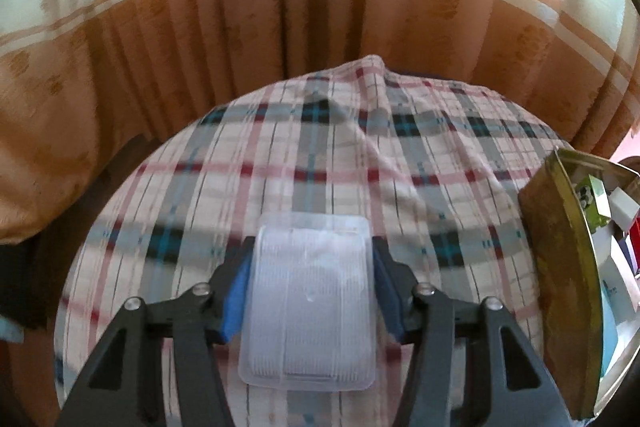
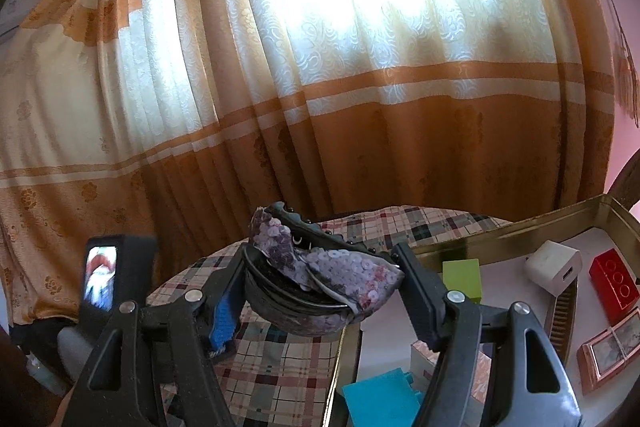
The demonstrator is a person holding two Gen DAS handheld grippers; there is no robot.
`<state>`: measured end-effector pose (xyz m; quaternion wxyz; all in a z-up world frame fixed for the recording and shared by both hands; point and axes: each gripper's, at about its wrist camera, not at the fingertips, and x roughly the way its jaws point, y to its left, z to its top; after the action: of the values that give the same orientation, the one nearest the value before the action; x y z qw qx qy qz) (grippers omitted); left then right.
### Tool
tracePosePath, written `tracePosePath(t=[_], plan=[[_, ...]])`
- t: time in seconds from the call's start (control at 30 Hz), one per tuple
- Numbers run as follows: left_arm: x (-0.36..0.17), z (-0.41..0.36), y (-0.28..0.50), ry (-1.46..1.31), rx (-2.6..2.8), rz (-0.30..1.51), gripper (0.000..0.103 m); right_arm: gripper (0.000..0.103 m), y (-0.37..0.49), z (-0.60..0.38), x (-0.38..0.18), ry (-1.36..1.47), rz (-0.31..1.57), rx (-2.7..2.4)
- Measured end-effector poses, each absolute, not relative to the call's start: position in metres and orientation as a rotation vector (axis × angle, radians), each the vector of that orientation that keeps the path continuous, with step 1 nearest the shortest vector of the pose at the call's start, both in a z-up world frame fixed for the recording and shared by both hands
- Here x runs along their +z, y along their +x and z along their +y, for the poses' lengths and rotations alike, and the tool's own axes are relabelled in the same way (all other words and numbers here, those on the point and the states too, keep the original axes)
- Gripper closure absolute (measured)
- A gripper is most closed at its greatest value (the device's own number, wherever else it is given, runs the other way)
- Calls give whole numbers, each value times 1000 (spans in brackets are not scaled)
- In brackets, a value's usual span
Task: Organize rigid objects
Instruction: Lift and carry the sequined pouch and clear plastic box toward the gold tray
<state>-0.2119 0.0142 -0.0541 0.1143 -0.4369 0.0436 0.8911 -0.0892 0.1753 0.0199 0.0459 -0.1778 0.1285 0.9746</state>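
Note:
A clear plastic case [image 1: 310, 307] filled with white cotton swabs lies flat on the plaid tablecloth [image 1: 320, 155]. My left gripper [image 1: 312, 263] points down over it, its blue pads [image 1: 236, 291] pressed against the case's two long sides. My right gripper [image 2: 320, 259] is shut on a dark hair clip [image 2: 320, 279] covered with a purple sequined fabric bow, and holds it in the air near the left rim of an open gold tin box [image 2: 500, 227]. In the left wrist view that gold tin box [image 1: 560, 267] stands at the right edge.
Inside the tin lie a white charger plug [image 2: 554, 263], a red box [image 2: 614, 283], a green block [image 2: 462, 277], a teal block [image 2: 380, 399], a comb and a framed card [image 2: 608, 351]. Orange and cream curtains [image 2: 320, 107] hang right behind the round table. A black device with a lit screen [image 2: 102, 277] stands left.

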Motion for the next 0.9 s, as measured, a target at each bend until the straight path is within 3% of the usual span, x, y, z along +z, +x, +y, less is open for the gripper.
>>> tracePosePath(t=[0.57, 0.9], plan=[[-55, -13, -139, -1293, 2805, -71, 49, 32, -73, 149, 16, -446, 188, 2989], [-40, -12, -116, -1171, 2907, -52, 49, 32, -50, 143, 15, -439, 97, 2987]])
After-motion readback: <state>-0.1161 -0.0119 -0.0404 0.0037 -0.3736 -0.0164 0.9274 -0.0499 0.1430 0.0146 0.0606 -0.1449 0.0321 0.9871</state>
